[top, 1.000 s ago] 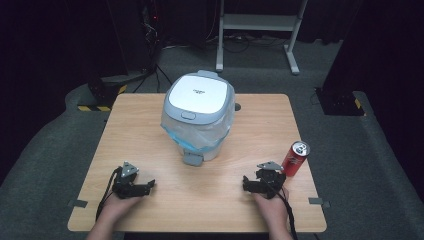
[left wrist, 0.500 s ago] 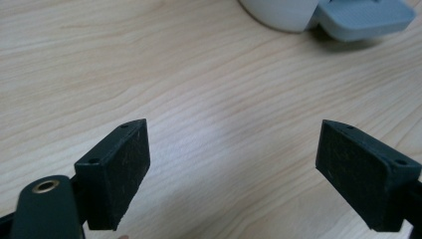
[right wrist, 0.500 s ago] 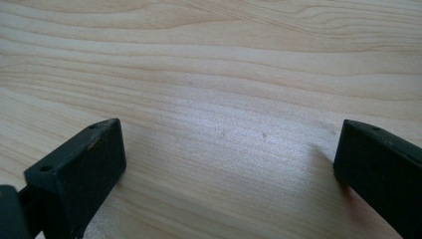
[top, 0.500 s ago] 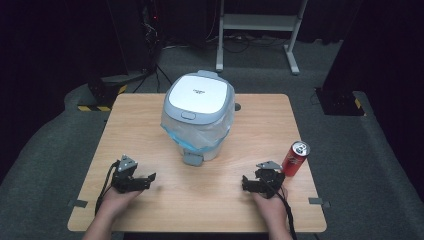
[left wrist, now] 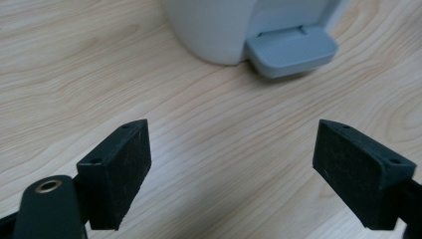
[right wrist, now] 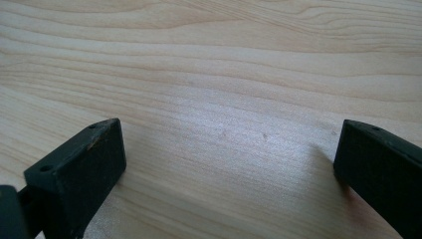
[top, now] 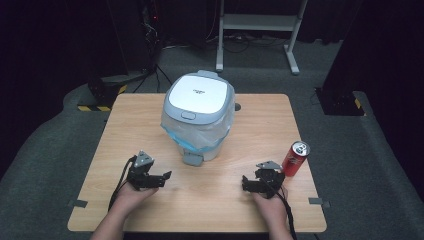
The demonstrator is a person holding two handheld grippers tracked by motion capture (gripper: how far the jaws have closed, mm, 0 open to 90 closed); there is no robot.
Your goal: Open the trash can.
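A white pedal bin with a plastic liner is seen mid-bench; its grey pedal is shown close in the left gripper view. A red can stands just beside the right tongs. Left tongs and right tongs are held wide apart, empty.

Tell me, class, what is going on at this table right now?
A person sits at a wooden table with a two-jaw gripper in each hand. The left gripper and the right gripper both rest near the front edge, jaws open and holding nothing. In the middle stands a small white pedal bin with its lid shut and a plastic liner showing under the rim; its grey pedal faces the person. A red drinks can stands upright just beside the right gripper. Nothing is being handled yet.
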